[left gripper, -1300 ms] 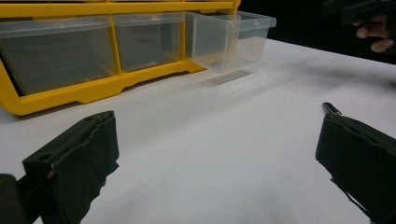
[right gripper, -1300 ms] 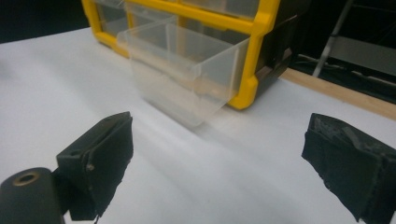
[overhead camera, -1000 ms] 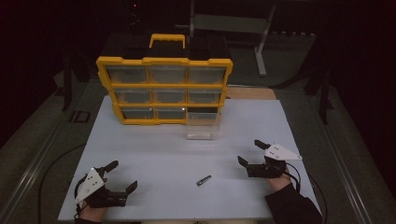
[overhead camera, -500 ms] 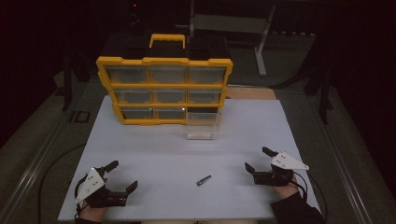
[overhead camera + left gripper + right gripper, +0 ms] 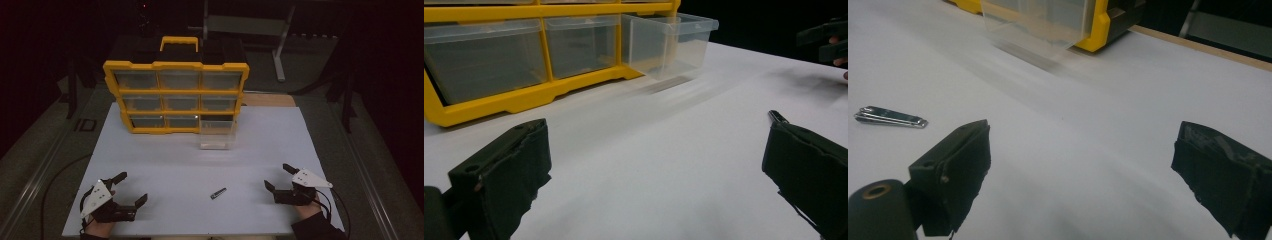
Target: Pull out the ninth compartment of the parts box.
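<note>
A small metal nail clipper (image 5: 218, 193) lies on the white board (image 5: 260, 145), between my two grippers. My left gripper (image 5: 131, 187) rests open at the near left, and in its own view (image 5: 656, 140) the clipper's tip (image 5: 777, 116) peeks over the right jaw. My right gripper (image 5: 277, 176) is open at the near right, with nothing between its jaws (image 5: 1080, 145); the clipper (image 5: 890, 117) lies off to its left. A yellow drawer organizer (image 5: 175, 95) stands at the back. Its bottom-right clear drawer (image 5: 217, 132) is pulled out toward me.
The organizer (image 5: 524, 95) has three rows of clear drawers and a yellow handle on top. The pulled-out drawer (image 5: 674, 42) (image 5: 1043, 25) looks empty. Dark floor and a metal stand surround the board. The far right gripper (image 5: 824, 40) shows in the left gripper view.
My right gripper has drawn back toward the near edge and a little to the right. The left gripper and the nail clipper have hardly moved.
</note>
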Available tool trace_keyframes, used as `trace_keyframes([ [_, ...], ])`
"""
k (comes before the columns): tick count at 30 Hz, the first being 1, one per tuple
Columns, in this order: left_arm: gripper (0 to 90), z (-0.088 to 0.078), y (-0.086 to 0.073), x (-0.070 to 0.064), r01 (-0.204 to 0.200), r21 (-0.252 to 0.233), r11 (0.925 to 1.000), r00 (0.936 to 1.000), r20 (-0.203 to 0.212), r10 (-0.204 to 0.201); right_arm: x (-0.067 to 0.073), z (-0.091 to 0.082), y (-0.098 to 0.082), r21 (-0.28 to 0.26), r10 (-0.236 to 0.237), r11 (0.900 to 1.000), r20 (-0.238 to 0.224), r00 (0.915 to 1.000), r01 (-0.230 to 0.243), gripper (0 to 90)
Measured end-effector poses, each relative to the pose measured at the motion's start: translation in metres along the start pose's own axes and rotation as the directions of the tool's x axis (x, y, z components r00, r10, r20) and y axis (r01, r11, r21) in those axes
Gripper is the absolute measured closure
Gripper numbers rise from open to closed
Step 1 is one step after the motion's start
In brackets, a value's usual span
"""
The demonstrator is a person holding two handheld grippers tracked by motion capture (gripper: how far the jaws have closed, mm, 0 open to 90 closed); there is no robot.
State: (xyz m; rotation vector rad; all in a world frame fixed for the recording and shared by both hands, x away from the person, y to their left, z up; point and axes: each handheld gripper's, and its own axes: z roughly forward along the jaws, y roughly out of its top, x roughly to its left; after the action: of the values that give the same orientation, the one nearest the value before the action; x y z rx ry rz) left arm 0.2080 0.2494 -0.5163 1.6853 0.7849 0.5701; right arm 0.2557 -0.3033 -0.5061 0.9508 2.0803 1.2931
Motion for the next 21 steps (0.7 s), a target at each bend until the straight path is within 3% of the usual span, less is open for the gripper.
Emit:
trace_keyframes([
  [4,0.0,0.0006,0.0001,-0.0003,0.000,0.004,1.0000,1.0000,0.002,0.000,0.0007,0.0038,0.0004,0.012,-0.002,1.000,0.008,1.0000,0.002,8.7],
  [14,0.0,-0.0009,0.0001,0.0001,0.001,0.000,1.0000,1.0000,0.001,-0.001,0.0051,0.0059,0.0010,0.029,-0.032,0.999,-0.055,0.9980,0.034,13.3],
  [21,0.0,-0.0004,-0.0001,0.0002,0.007,0.002,1.0000,1.0000,0.004,-0.007,0.0063,0.0047,0.0011,-0.004,-0.029,1.000,-0.012,0.9995,0.029,11.1],
])
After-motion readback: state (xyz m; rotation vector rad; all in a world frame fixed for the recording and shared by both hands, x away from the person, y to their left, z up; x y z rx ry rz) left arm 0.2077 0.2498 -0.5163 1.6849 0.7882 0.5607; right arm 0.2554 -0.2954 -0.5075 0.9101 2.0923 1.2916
